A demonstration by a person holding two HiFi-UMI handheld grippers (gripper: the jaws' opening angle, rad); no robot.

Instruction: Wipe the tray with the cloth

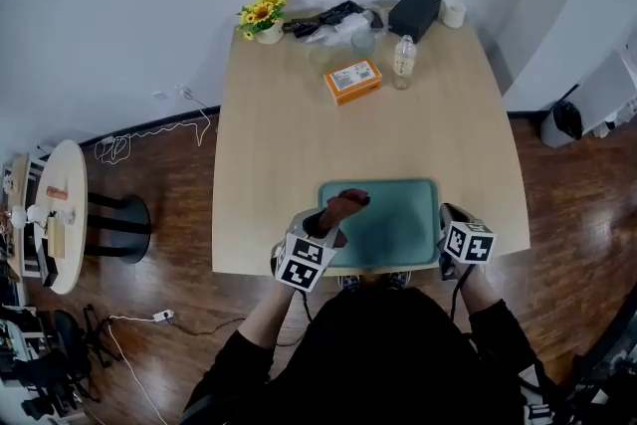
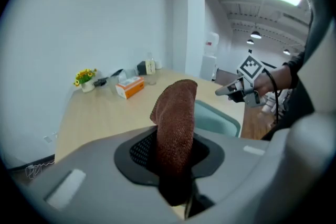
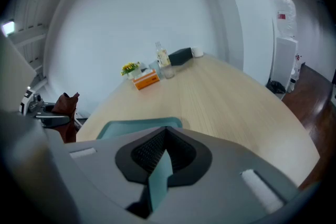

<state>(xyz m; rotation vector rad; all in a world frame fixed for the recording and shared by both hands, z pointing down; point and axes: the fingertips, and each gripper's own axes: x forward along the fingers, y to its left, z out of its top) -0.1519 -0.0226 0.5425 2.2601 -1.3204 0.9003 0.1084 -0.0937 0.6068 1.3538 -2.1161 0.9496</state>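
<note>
The cloth [image 2: 176, 118] is clamped between the jaws of the left gripper [image 2: 176, 165], and its brown folds stand up past them. In the head view the cloth is carried over the near-left corner of the teal tray [image 1: 398, 214], which lies at the near edge of the table [image 1: 299, 134]. Whether the tray is touched by the cloth cannot be told. The tray's right rim is gripped by the right gripper [image 3: 160, 165], so the tray is judged to be steadied. No wiped streak is seen, and most of the tray is judged still to be wiped.
</note>
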